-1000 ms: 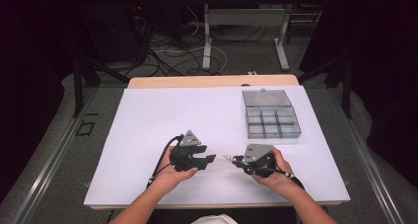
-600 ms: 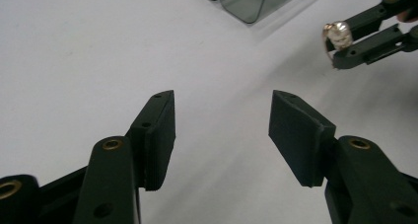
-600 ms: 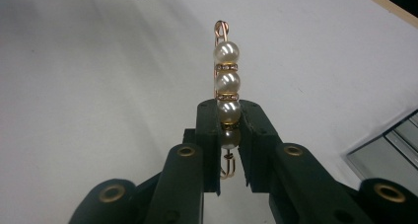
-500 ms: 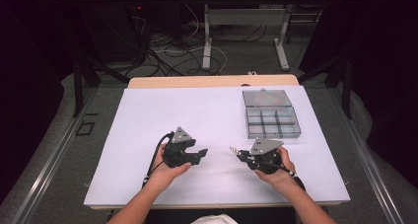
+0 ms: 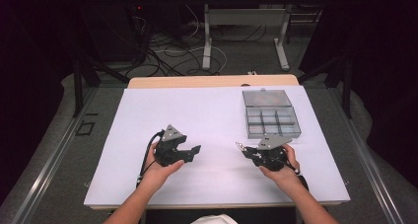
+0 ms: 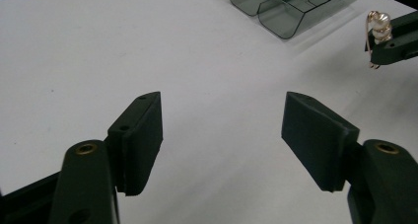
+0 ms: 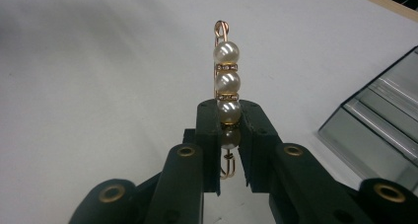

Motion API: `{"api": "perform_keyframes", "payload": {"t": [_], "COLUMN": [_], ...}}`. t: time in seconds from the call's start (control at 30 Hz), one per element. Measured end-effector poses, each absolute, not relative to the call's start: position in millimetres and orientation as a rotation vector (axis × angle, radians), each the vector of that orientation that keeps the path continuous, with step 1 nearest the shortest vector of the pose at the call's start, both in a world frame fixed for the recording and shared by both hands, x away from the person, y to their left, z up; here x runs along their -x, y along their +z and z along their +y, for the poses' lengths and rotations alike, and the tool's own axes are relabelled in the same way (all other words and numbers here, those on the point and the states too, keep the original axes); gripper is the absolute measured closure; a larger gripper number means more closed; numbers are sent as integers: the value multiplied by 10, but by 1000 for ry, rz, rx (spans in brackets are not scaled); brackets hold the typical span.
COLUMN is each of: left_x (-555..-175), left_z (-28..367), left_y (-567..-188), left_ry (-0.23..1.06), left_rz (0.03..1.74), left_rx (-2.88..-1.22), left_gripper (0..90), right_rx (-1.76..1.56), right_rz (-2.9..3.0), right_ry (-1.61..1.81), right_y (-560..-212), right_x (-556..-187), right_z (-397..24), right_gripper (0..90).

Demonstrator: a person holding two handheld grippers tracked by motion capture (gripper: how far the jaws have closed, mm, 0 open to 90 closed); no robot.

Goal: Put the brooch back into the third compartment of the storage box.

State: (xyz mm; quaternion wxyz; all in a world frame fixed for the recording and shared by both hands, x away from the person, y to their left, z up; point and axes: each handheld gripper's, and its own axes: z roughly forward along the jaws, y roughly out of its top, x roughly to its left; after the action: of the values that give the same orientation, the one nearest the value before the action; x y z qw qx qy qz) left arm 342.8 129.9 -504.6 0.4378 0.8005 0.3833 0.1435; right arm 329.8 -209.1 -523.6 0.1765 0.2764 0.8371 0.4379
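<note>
The right gripper (image 7: 229, 135) clamped a pearl pin (image 7: 226, 81) above the table (image 5: 197, 110), at 3 o'clock of the left gripper (image 6: 222, 135), whose empty jaws had just been opening.

Materials and finishes around the two grippers

A pin (image 7: 225, 98) of thin gold-coloured wire strung with glossy pearl-like beads is clamped between matt black plastic pads of the right gripper (image 7: 227, 135); brass-coloured rivets are seen behind. Beyond the left gripper (image 6: 222, 135), a smooth matt white table (image 6: 98, 46) and a translucent smoky plastic box (image 6: 296, 7) are shown.
</note>
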Motion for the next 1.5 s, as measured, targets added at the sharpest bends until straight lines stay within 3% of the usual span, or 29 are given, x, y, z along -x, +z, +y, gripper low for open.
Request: {"api": "perform_keyframes", "payload": {"t": [0.33, 0.43, 0.7, 1.5], "left_x": [-3417, -3410, -3408, -3419], "left_z": [1576, 1641, 1761, 1827], "left_y": [-5069, -5069, -5085, -5196], "left_ry": [385, 386, 409, 443], "left_rz": [1019, 1038, 1104, 1143], "left_rx": [-1934, -1924, -1872, -1838], "left_gripper": [161, 153, 2, 3], "right_rx": [-894, -921, -966, -1154], "right_rz": [2316, 2299, 2240, 2102], "right_ry": [1272, 1281, 1301, 1284], "right_y": [-5216, -5209, -5189, -5218], "right_x": [-3335, -3345, -3370, -3485], "right_z": [-2258, -2299, -2422, -2873], "right_gripper": [801, 801, 801, 801]}}
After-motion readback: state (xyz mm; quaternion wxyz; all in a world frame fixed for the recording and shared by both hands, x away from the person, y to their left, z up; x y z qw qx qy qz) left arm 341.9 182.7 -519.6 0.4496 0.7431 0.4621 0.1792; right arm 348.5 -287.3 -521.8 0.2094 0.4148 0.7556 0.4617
